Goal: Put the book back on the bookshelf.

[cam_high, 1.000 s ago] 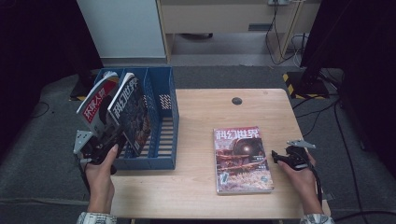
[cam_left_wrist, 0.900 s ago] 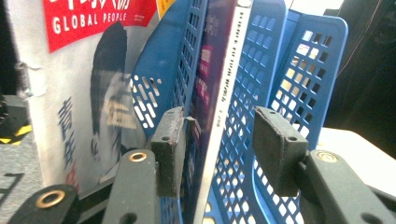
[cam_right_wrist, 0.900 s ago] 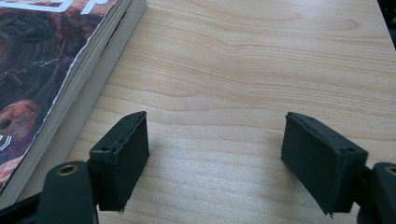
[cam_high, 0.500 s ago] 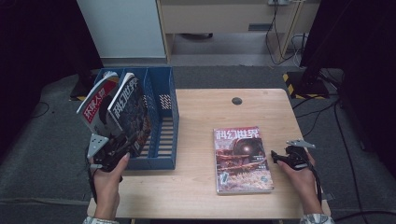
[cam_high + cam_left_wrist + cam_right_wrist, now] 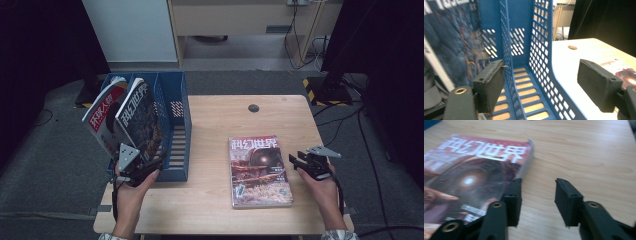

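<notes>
A magazine (image 5: 259, 170) with a red cover, white characters across its top and a dark round picture below lies flat on the table (image 5: 215, 120), just to the left of the right gripper (image 5: 301, 163). In the right gripper view the magazine (image 5: 474, 175) has its spine edge beside the left jaw, which overlaps the cover's corner, while the right jaw stands over bare wood; the jaws have just been closing and are still apart, with only table between them, pressing on nothing. The right hand (image 5: 322, 192) rests low on the table near its right edge, the gripper pointing level toward the magazine. The left gripper (image 5: 145, 167) is held at the near end of a blue file rack (image 5: 175, 125), the left hand (image 5: 131, 192) under it; its jaws have just been opening and stand wide, gripping nothing. In the left gripper view the blue file rack (image 5: 539, 50) has its lattice divider running up between the jaws, an open slot lies ahead of them, and two upright magazines (image 5: 125, 120) stand in the slots left of the left jaw. Bare table lies between the rack and the flat magazine, and beyond the right jaw of the right gripper.
</notes>
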The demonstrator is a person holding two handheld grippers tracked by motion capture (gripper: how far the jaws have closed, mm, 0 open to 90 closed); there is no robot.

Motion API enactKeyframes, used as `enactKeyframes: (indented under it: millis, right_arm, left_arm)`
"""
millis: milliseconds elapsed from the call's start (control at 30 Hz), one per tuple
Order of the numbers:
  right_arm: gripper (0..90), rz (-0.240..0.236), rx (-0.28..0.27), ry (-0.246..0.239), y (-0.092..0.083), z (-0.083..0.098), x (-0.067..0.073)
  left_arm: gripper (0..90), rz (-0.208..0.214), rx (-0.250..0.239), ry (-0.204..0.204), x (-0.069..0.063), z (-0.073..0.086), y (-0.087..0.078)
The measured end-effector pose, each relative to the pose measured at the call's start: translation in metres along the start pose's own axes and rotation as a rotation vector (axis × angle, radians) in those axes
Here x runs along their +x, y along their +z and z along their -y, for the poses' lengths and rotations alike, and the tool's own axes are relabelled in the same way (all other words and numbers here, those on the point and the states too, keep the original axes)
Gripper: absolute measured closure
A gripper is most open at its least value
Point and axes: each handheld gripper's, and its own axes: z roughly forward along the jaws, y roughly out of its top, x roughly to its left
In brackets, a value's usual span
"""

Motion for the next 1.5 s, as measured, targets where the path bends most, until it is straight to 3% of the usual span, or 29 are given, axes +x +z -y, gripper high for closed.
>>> enactKeyframes:
  millis: [100,233,400,500,700,933,1233,1500]
  right_arm:
    - [66.4,-0.037,-0.010,-0.021,0.002,-0.003,0.009]
    - [63.2,-0.084,0.007,-0.020,0.006,-0.003,0.017]
    - [49.1,-0.103,0.035,0.001,0.016,-0.001,0.026]
    - [45.3,-0.107,0.064,-0.005,0.021,0.001,0.029]
    - [46.2,-0.119,0.064,0.004,0.024,0.003,0.030]
    - [47.6,-0.130,0.062,-0.024,0.024,0.003,0.033]
    - [45.3,-0.134,0.056,-0.046,0.026,0.001,0.034]
    - [48.3,-0.155,0.037,-0.080,0.031,0.000,0.037]
  left_arm:
    - [19.2,0.012,0.015,0.010,-0.003,0.002,0.004]
    - [16.6,0.053,0.035,0.013,-0.009,0.004,0.008]
    - [14.6,0.102,0.057,0.030,-0.023,0.006,0.014]
    - [14.4,0.140,0.064,0.036,-0.034,0.006,0.016]
    - [14.4,0.184,0.075,0.057,-0.053,0.007,0.022]
    - [15.3,0.229,0.091,0.084,-0.075,0.011,0.035]
    - [16.3,0.292,0.146,0.117,-0.110,0.021,0.062]
    - [16.4,0.333,0.216,0.109,-0.137,0.038,0.105]
